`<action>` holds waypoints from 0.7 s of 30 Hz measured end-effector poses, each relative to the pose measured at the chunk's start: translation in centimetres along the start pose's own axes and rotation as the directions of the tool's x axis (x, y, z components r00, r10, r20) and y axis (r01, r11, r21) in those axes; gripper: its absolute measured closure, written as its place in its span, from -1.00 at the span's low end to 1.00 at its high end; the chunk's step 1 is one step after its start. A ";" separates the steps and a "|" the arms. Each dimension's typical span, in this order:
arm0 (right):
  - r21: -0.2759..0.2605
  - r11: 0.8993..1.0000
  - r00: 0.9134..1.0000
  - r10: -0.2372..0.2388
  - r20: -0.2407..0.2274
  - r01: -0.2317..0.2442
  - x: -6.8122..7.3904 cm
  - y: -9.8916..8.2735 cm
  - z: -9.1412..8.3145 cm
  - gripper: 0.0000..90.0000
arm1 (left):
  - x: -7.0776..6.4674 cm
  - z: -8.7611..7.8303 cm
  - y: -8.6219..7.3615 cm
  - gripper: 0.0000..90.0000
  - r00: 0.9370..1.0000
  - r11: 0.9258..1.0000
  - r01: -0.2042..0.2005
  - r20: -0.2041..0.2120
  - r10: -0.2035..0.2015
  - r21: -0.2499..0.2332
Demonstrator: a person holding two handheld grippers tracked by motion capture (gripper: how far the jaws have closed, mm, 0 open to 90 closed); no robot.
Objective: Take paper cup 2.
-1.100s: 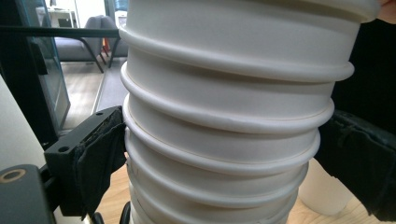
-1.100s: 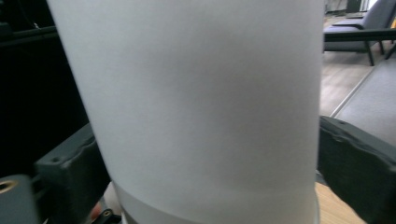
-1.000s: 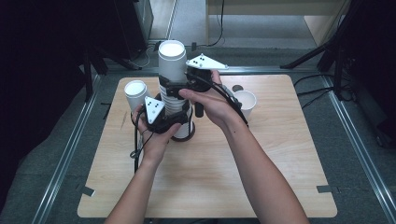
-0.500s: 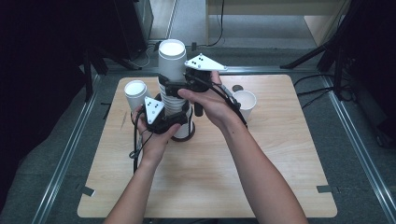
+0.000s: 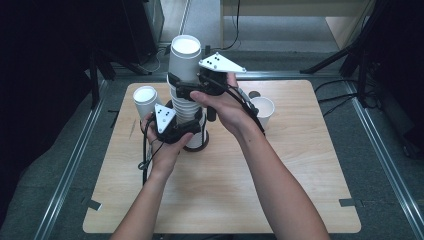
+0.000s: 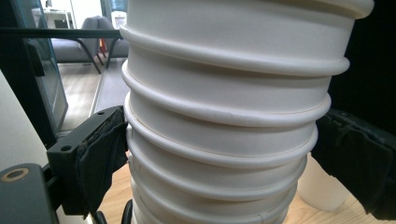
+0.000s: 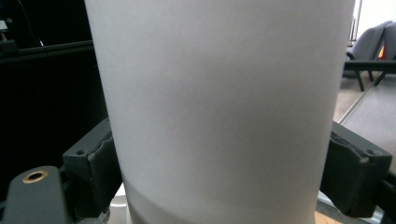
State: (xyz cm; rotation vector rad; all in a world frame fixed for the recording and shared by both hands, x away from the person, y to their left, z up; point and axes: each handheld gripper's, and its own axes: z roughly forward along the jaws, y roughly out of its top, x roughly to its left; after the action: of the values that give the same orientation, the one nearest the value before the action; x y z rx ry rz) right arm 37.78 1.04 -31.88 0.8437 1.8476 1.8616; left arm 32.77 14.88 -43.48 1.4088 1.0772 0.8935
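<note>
A tall stack of white paper cups (image 5: 187, 107) stands on the wooden table (image 5: 300, 190). My left gripper (image 5: 192, 131) is shut on the stack's lower part; in the left gripper view its pads (image 6: 100, 154) press both sides of the ribbed stack (image 6: 224, 116). My right gripper (image 5: 187, 87) comes in from the right, higher up, at the top cup (image 5: 184, 60). Its jaws have just been closing with that cup between them. In the right gripper view both pads (image 7: 100, 168) bear on the smooth cup wall (image 7: 219, 107).
A single white cup (image 5: 145, 100) stands just left of the stack, and another (image 5: 263, 111) stands to its right behind my right wrist. Metal rails run along both sides of the table. Dark stands and cables crowd the floor behind.
The right gripper's jaws have drawn in slightly on the top cup. The left hand and the stack have kept still.
</note>
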 end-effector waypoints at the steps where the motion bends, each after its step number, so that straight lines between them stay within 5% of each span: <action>1: -0.004 1.000 1.000 -0.006 0.002 0.006 0.1 0.1 0.0 -0.71 | 0.0 0.0 0.0 -0.89 1.000 1.000 0.000 0.000 0.000 0.000; 21: -0.121 0.991 0.999 -0.045 0.022 0.047 0.9 2.5 -1.6 -0.62 | 0.1 0.0 0.0 -0.89 1.000 1.000 0.002 0.008 -0.002 0.000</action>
State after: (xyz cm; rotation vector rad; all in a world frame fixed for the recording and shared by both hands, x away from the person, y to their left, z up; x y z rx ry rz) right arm 36.41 0.25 -29.16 0.7672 1.7082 1.9094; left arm 32.80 14.97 -43.48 1.4105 1.0722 0.8857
